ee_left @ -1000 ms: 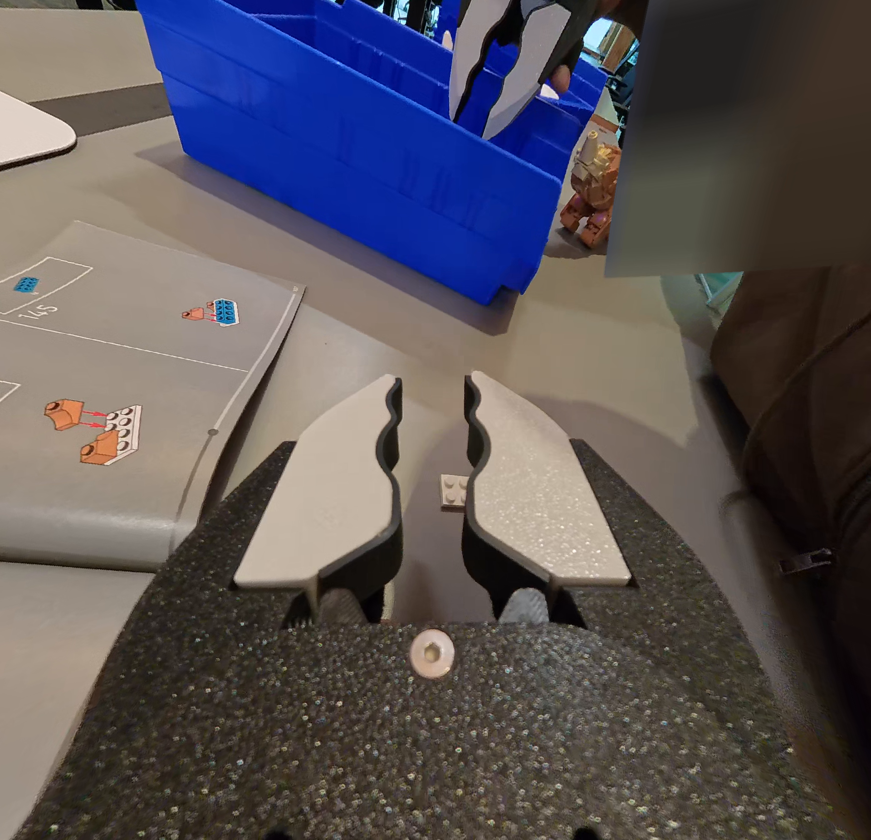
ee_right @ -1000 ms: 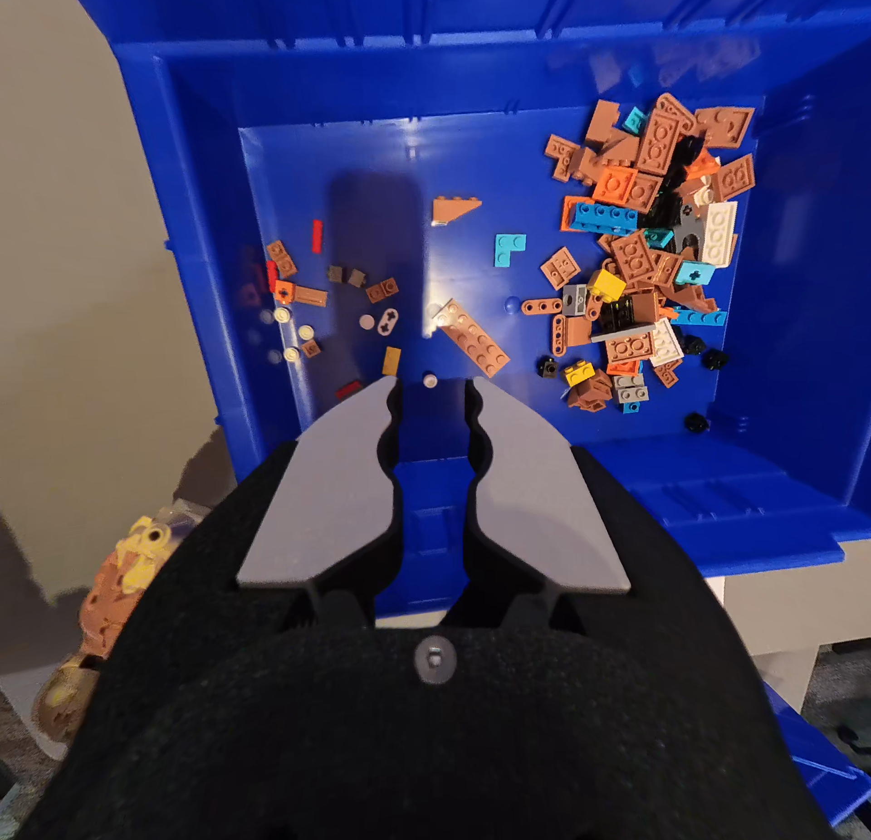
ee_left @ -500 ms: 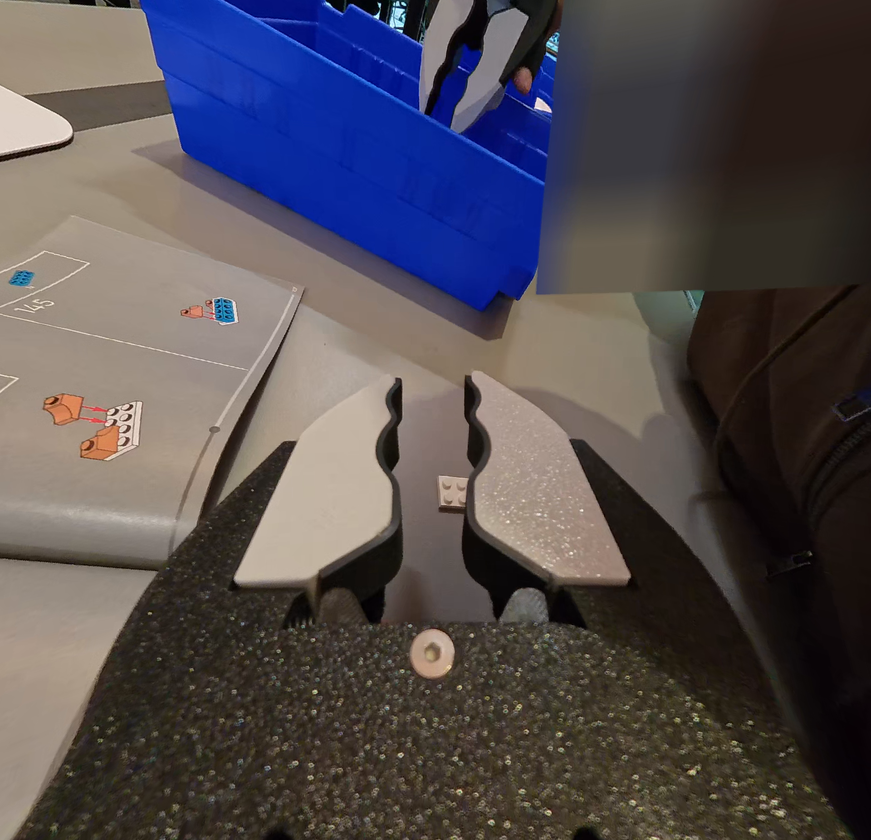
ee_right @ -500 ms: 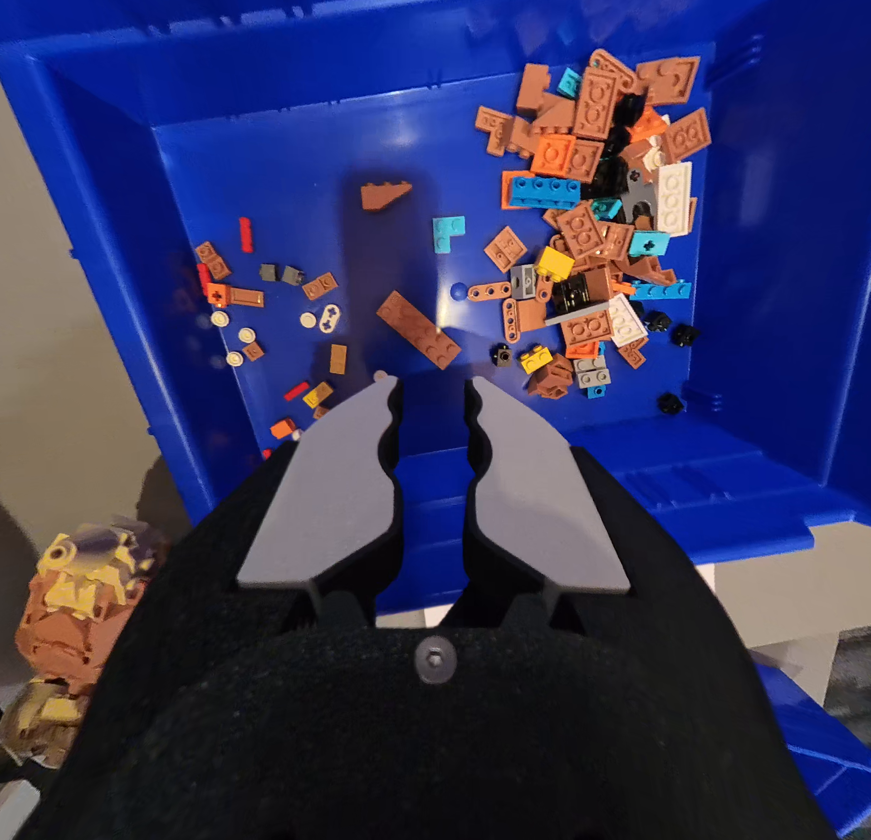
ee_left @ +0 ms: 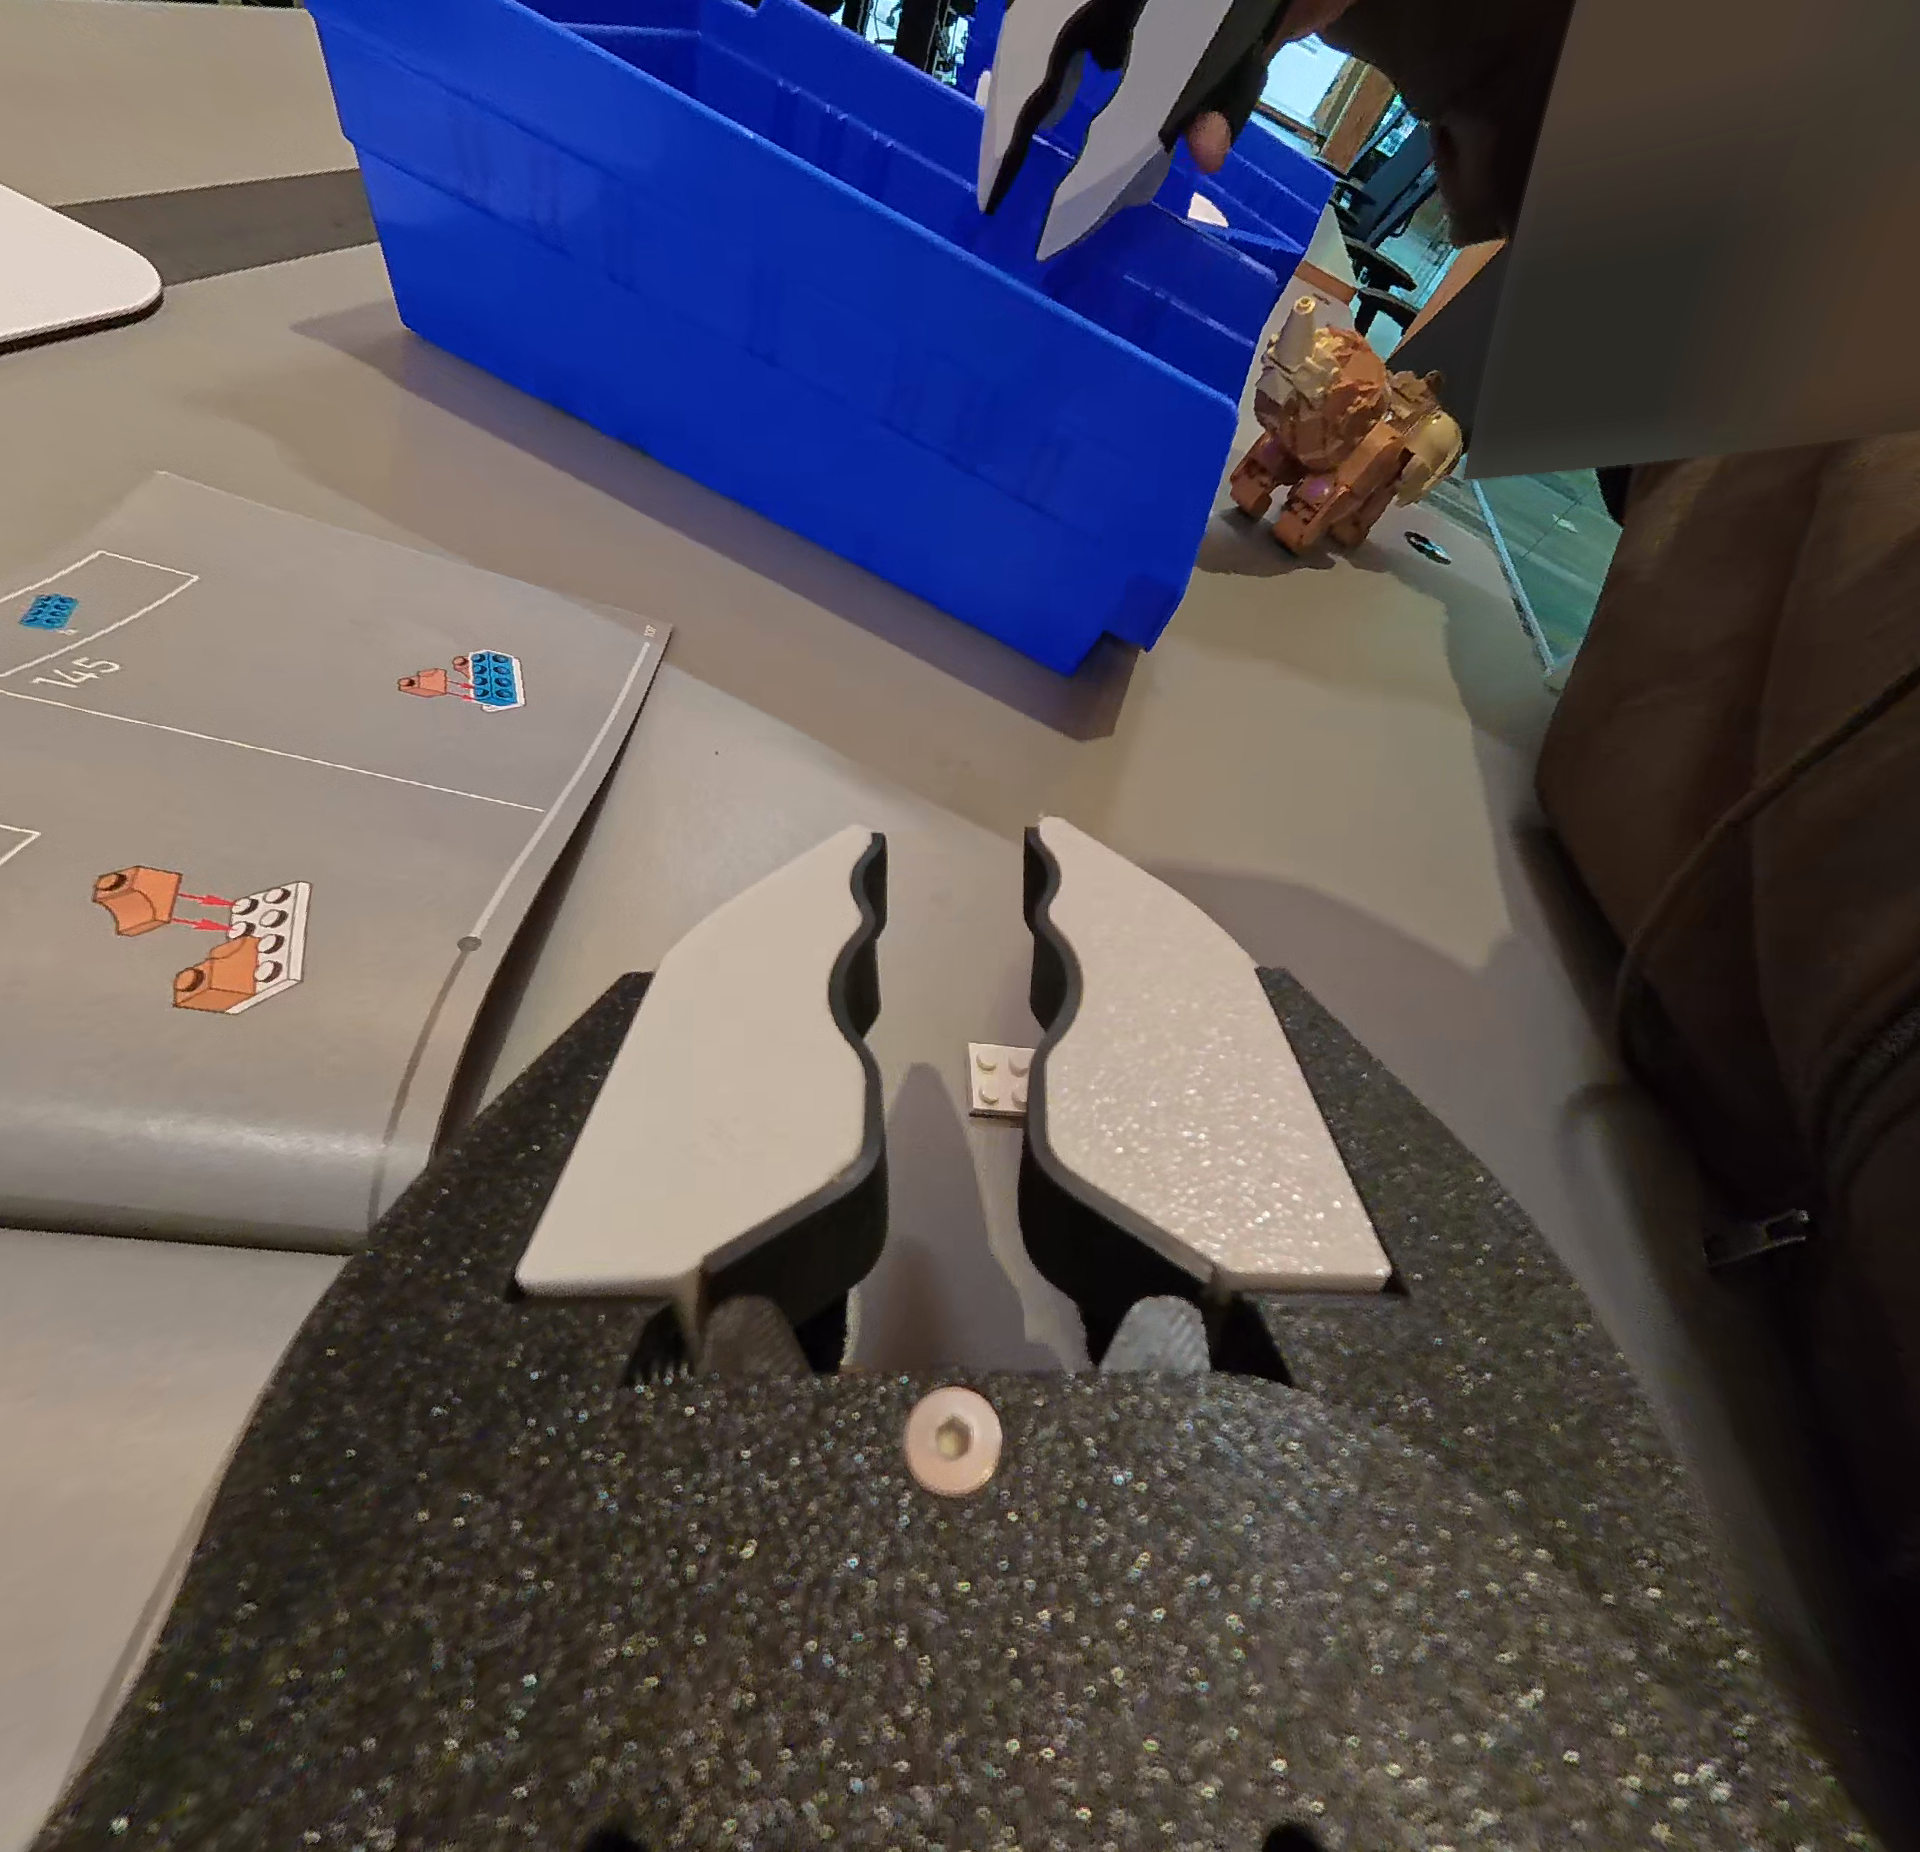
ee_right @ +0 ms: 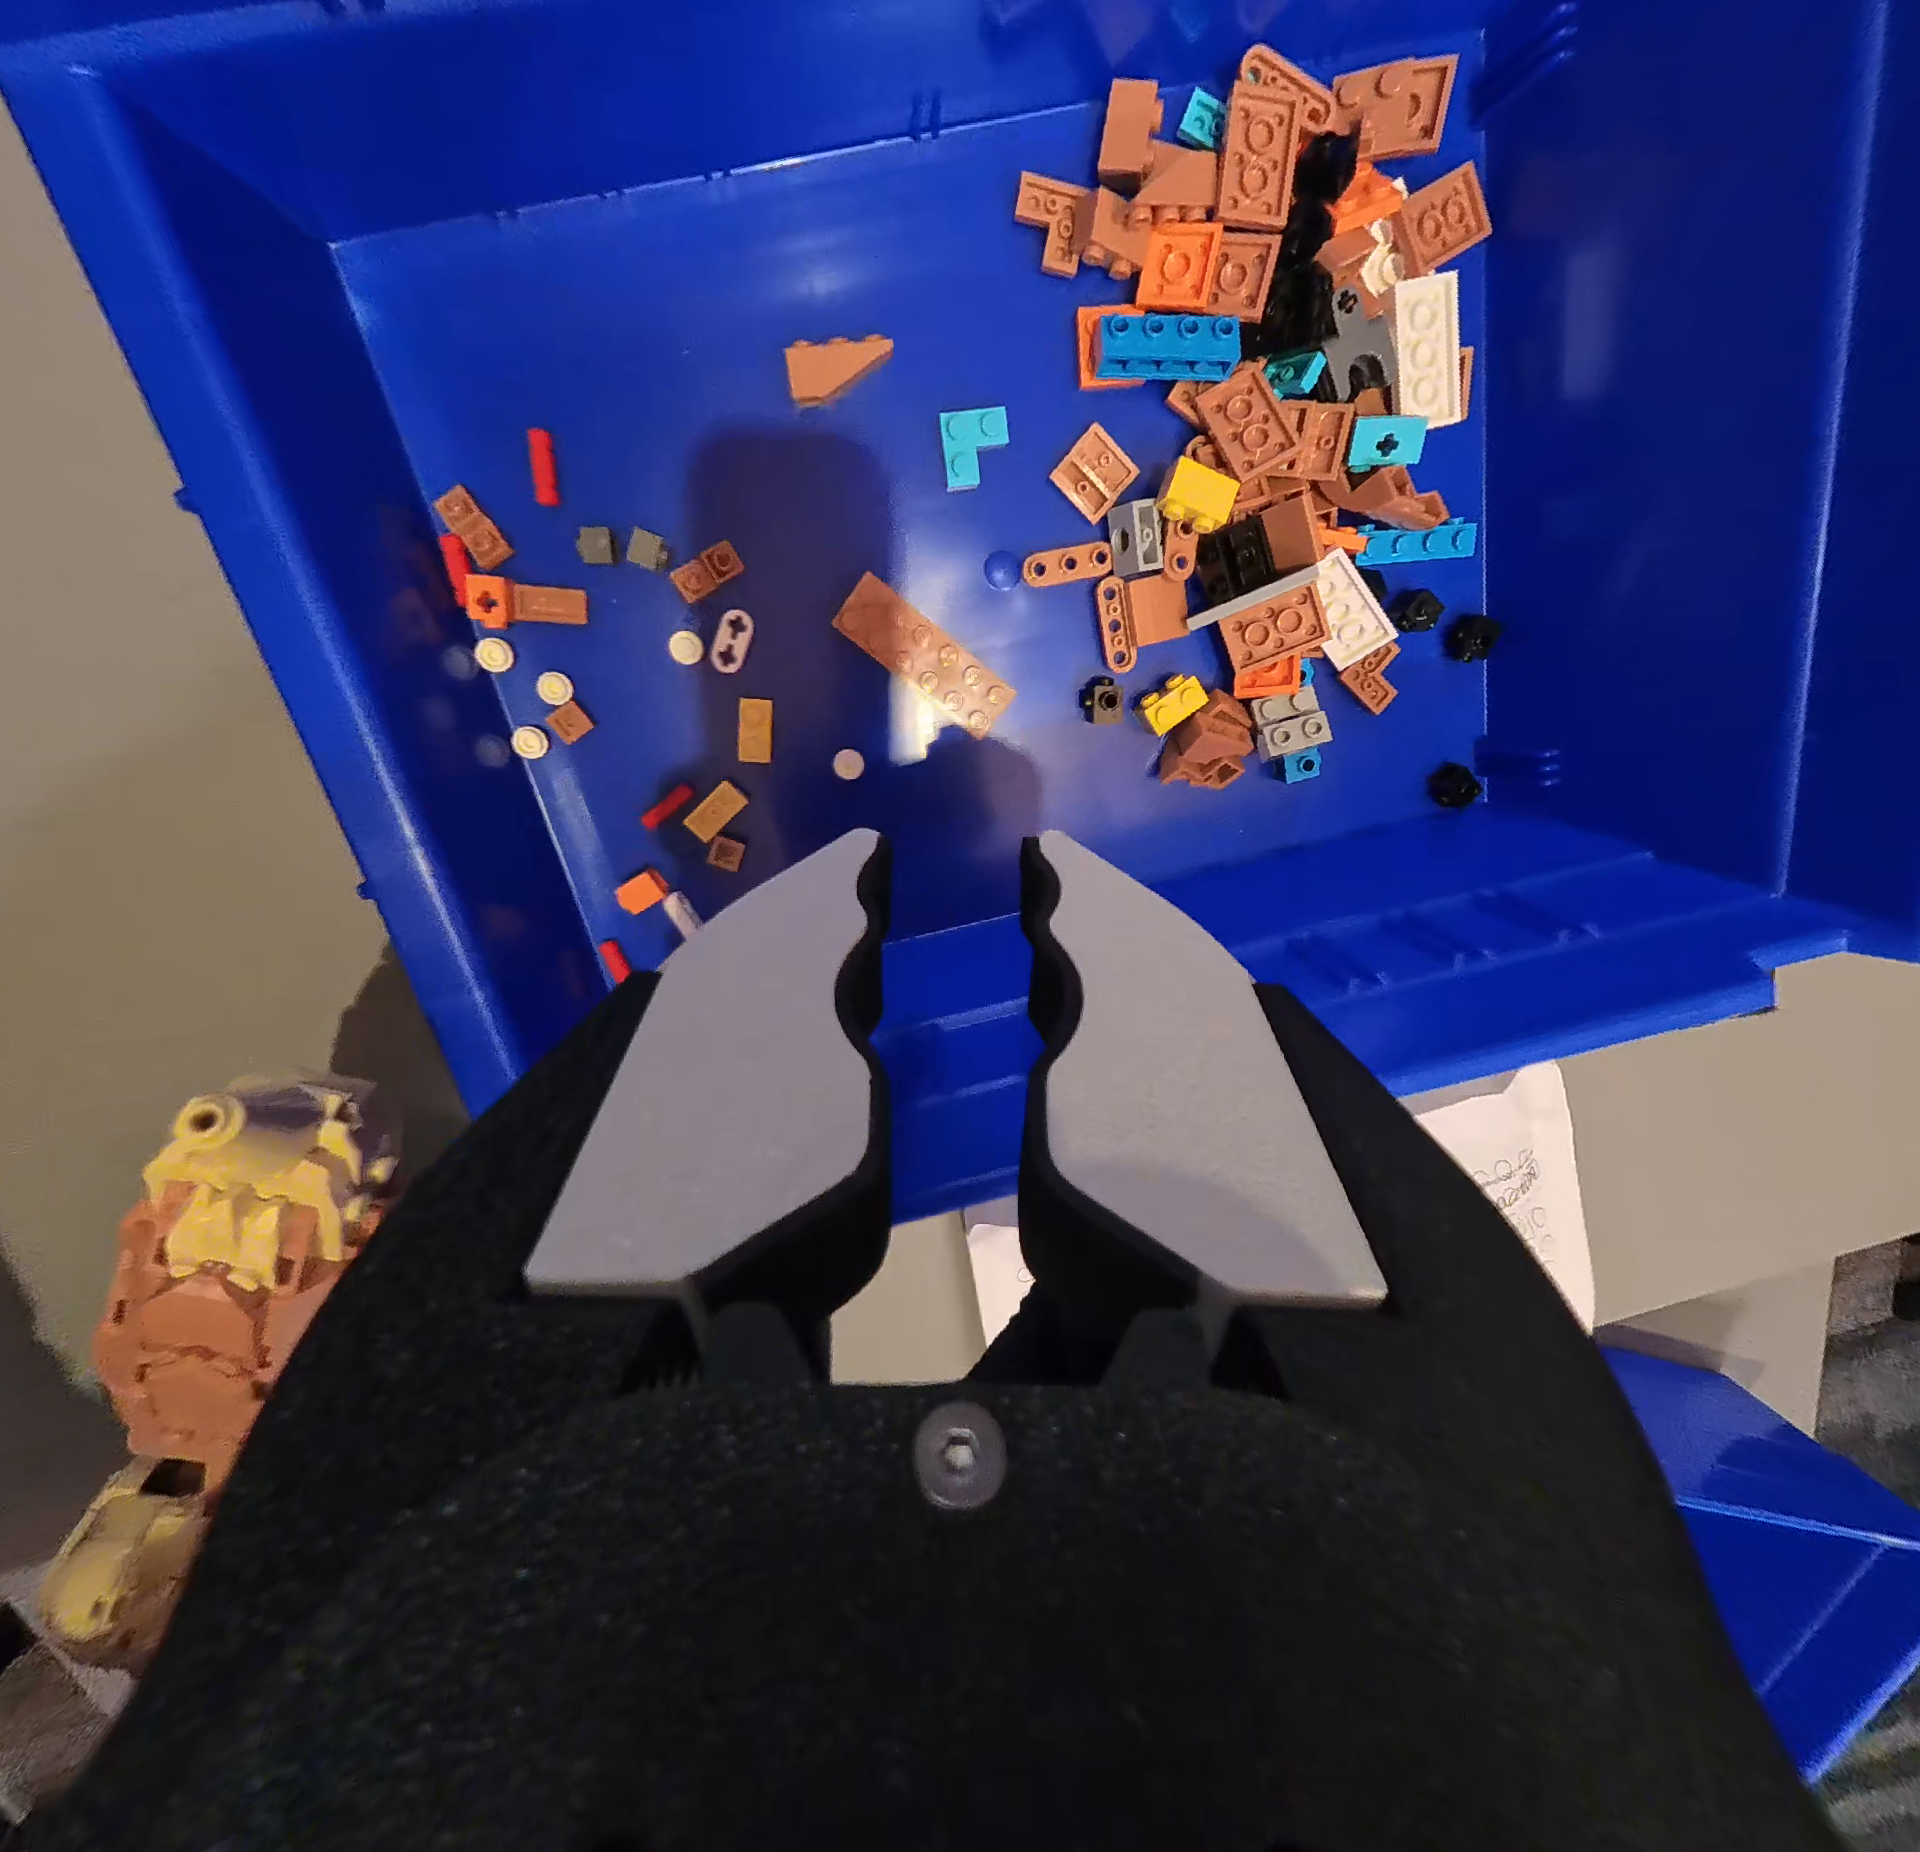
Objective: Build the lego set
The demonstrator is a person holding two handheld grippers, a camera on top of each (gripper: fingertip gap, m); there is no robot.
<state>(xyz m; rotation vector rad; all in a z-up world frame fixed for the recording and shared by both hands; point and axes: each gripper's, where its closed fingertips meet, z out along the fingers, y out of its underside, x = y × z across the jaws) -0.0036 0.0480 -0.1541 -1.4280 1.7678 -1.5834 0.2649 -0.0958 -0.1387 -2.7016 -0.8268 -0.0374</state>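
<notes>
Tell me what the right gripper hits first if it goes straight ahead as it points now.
Probably the bare bin floor. The right gripper, open and empty, points into the bin; the long brown plate lies just beside that line, though depth is hard to judge.

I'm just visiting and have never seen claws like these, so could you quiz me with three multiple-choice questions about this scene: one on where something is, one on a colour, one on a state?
1. Where is the small grey plate?
A. in the bin
B. on the table between the left claw's fingers
C. on the booklet

2. What colour is the bin?
A. red
B. green
C. blue

3. What is the right claw doing?
A. gripping a brick
B. hanging open and empty over the bin
C. resting on the booklet

Answers:
1 B, the plate lies on the grey table inside the left claw, at its right finger.
2 C, its walls and floor are blue.
3 B, its fingers stand apart with nothing between them.
</notes>
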